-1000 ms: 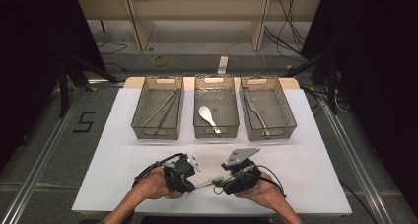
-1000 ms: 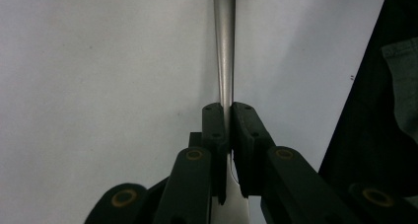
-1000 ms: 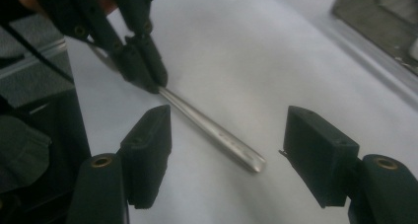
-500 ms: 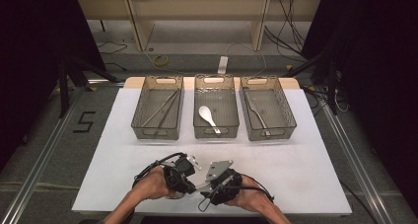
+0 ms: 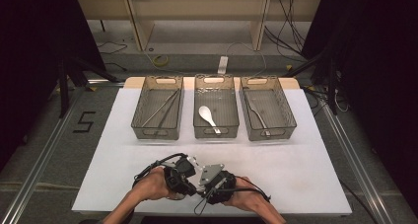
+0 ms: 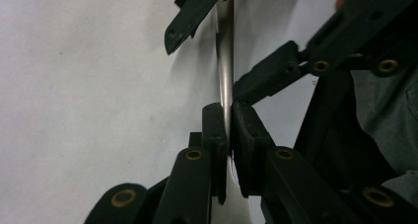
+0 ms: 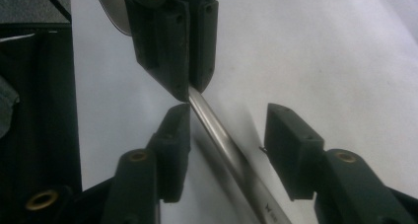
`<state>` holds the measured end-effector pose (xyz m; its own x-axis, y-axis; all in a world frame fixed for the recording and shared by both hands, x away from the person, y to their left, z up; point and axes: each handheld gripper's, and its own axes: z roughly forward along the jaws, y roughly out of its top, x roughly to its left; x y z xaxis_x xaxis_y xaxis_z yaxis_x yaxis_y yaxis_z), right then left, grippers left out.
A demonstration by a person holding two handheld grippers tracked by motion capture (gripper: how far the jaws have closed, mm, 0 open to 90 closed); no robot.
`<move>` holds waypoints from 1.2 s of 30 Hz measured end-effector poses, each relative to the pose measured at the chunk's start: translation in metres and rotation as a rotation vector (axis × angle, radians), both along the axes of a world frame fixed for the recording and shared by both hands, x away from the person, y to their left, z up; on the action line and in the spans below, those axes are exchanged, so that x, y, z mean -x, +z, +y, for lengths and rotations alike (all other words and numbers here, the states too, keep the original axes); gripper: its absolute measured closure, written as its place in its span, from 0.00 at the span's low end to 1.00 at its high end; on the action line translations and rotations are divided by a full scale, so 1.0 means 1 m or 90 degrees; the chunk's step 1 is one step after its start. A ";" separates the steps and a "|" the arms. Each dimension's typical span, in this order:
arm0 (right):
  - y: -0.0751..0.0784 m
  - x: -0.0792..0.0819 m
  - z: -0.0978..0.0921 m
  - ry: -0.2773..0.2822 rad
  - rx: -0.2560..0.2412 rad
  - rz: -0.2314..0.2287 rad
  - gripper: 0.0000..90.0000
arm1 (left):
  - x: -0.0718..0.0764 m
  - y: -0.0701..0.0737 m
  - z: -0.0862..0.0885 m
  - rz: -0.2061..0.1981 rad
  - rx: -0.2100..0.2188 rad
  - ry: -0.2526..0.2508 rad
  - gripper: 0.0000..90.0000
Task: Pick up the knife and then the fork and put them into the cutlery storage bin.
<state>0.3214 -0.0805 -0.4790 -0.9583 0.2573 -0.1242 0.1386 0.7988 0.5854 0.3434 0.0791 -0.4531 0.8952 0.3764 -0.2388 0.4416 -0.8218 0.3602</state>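
A slim steel utensil handle (image 6: 225, 51) is clamped between the jaws of my left gripper (image 6: 229, 115). In the right gripper view the same handle (image 7: 222, 135) runs between the spread jaws of my right gripper (image 7: 229, 120), which stands open around it without touching. The left gripper (image 7: 190, 86) shows at the top there, shut on the handle, with a wider shiny end (image 7: 111, 7) behind it. From above, the left gripper (image 5: 190, 184) and right gripper (image 5: 207, 188) meet tip to tip near the table's front edge.
Three grey bins stand in a row at the back of the white table cover (image 5: 305, 165). The left bin (image 5: 140, 118) holds long thin sticks, the middle bin (image 5: 234, 115) a white spoon (image 5: 207, 115), the right bin (image 5: 288, 113) a metal utensil.
The right gripper has moved left and slightly nearer, closing in on the left gripper until its open jaws straddle the handle. The left gripper has stayed shut on the utensil.
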 end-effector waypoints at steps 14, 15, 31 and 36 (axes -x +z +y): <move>0.001 0.003 0.001 0.075 0.000 -0.032 0.82 | 0.002 0.002 0.000 0.002 0.006 -0.007 0.93; 0.002 0.003 0.000 0.080 0.003 -0.029 0.84 | 0.002 0.002 0.000 0.000 0.003 -0.013 0.93; 0.006 0.008 -0.001 0.081 0.043 -0.005 0.98 | 0.000 0.014 0.005 -0.085 0.035 0.017 0.63; 0.010 0.005 -0.007 0.062 0.039 -0.008 0.98 | -0.004 0.020 0.015 -0.129 0.085 0.074 0.46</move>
<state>0.3161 -0.0870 -0.4687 -0.9767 0.1544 -0.1487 0.0515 0.8424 0.5364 0.3477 0.0938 -0.4327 0.8821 0.4572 -0.1136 0.4385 -0.7088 0.5526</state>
